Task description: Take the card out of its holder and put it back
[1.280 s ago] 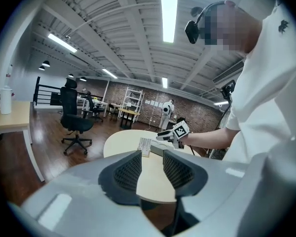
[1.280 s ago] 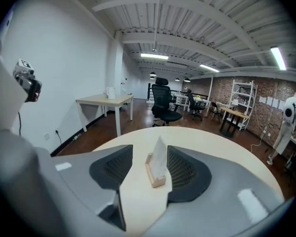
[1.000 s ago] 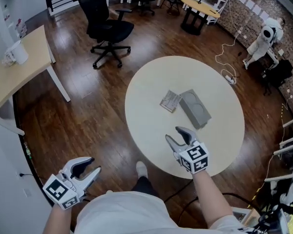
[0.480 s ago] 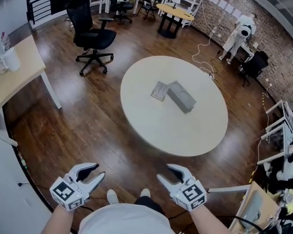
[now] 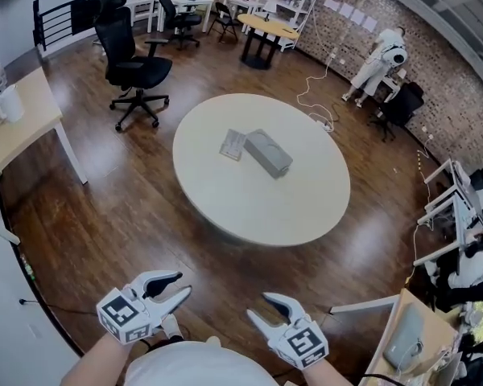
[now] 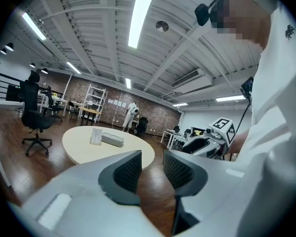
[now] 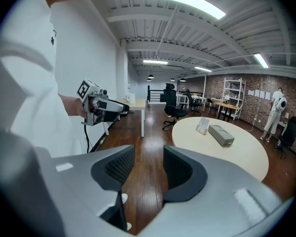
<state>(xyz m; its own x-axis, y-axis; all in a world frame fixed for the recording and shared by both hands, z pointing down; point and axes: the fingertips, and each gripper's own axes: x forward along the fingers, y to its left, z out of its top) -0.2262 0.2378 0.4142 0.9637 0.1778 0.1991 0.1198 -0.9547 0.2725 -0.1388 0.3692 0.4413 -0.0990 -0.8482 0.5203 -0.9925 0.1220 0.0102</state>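
A pale card (image 5: 233, 144) and a grey box-like holder (image 5: 267, 153) lie side by side near the middle of the round white table (image 5: 262, 207), well ahead of me. Both grippers hover low, close to my body and far short of the table. My left gripper (image 5: 179, 287) is open and empty. The jaws of my right gripper (image 5: 260, 307) are closing a little with nothing between them. The left gripper view shows its jaws (image 6: 152, 169) apart, with the card (image 6: 95, 136) and holder (image 6: 112, 139) distant. The right gripper view shows its jaws (image 7: 143, 169) apart, the holder (image 7: 221, 135) far off.
A black office chair (image 5: 129, 67) stands on the wood floor beyond the table's left. A light wooden desk (image 5: 16, 135) runs along the left wall. Cables (image 5: 318, 107) trail on the floor behind the table, and a white humanoid figure (image 5: 378, 63) stands at the brick wall.
The view has drawn back from the table. My right gripper has left its place over the table's near edge and now sits low by my body. The left gripper has shifted slightly right.
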